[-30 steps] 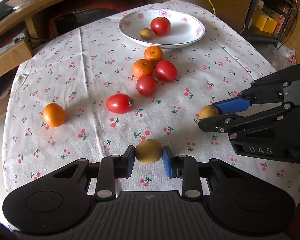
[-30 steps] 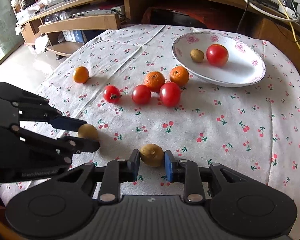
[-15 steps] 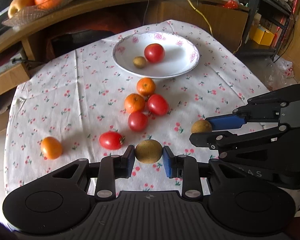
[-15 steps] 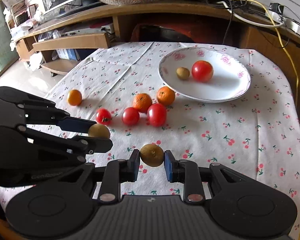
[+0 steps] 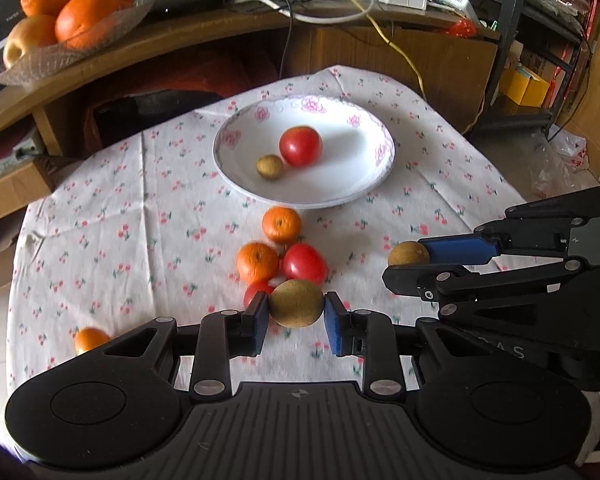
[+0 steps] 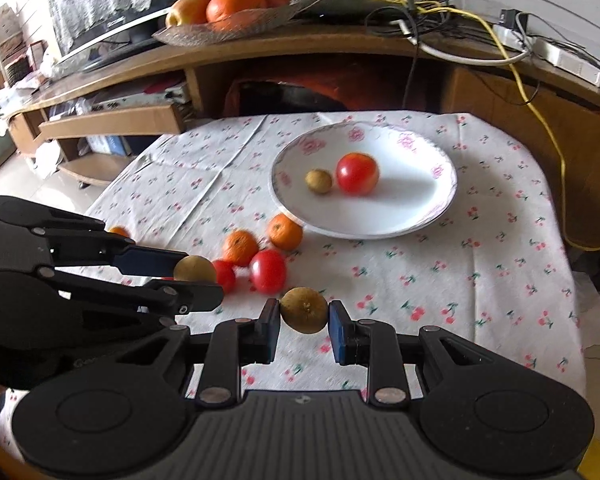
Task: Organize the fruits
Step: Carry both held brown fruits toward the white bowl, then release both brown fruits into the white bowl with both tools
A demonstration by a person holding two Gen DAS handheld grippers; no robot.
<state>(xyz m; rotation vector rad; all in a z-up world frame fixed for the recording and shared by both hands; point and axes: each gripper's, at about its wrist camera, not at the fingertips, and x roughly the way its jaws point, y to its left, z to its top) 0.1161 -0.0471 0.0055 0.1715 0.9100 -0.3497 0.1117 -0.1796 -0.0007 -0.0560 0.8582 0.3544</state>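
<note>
Between the fingers of the left gripper [image 5: 296, 312] sits a brown kiwi [image 5: 296, 308], clamped on both sides; the right gripper [image 6: 304, 318] likewise pinches a second kiwi [image 6: 304, 310]. Both fruits now hang above the cloth, whereas a second ago they rested on it. From the left wrist view the white plate [image 5: 376, 184] lies at 12 o'clock, closer than before, holding a tomato [image 5: 300, 146] and a small kiwi [image 5: 270, 167]. Oranges and tomatoes cluster just beyond the held kiwi, and a lone orange [image 5: 90, 339] sits at 9 o'clock on the tablecloth [image 5: 100, 240].
</note>
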